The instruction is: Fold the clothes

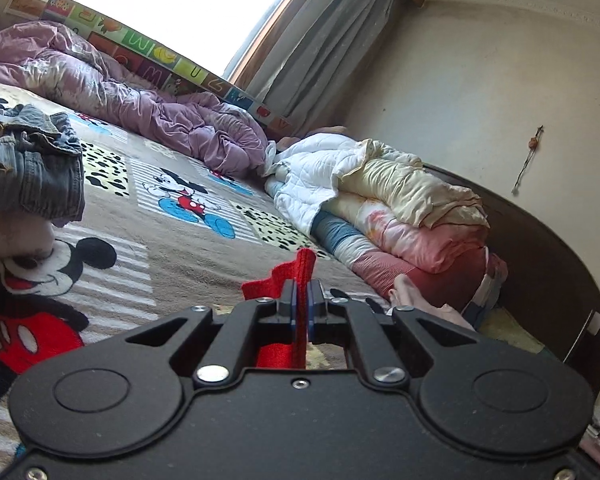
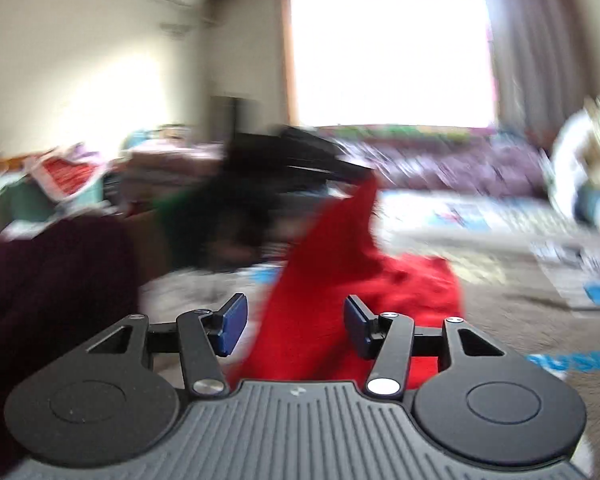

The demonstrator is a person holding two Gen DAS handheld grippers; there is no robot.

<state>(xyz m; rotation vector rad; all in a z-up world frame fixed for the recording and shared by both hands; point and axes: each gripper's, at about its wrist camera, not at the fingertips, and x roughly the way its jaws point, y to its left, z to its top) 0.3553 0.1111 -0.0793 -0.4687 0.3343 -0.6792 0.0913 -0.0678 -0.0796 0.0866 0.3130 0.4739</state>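
A red garment (image 2: pixel 340 276) lies partly on the cartoon-print bed cover (image 1: pixel 172 248) and is pulled up to a peak. My left gripper (image 1: pixel 302 300) is shut on an edge of the red garment (image 1: pixel 296 272), with the cloth sticking up between the blue pads. In the blurred right wrist view the left gripper (image 2: pixel 300 160) shows as a dark shape holding the garment's peak. My right gripper (image 2: pixel 296 328) is open, its blue pads (image 2: pixel 232 324) on either side of the hanging red cloth without touching it.
Folded jeans (image 1: pixel 28 168) sit on a pile at the left of the bed. A purple duvet (image 1: pixel 140 104) lies along the window side. Rolled quilts (image 1: pixel 400 216) are stacked by the dark headboard (image 1: pixel 540 264). A dark maroon cloth (image 2: pixel 48 300) is at the right gripper's left.
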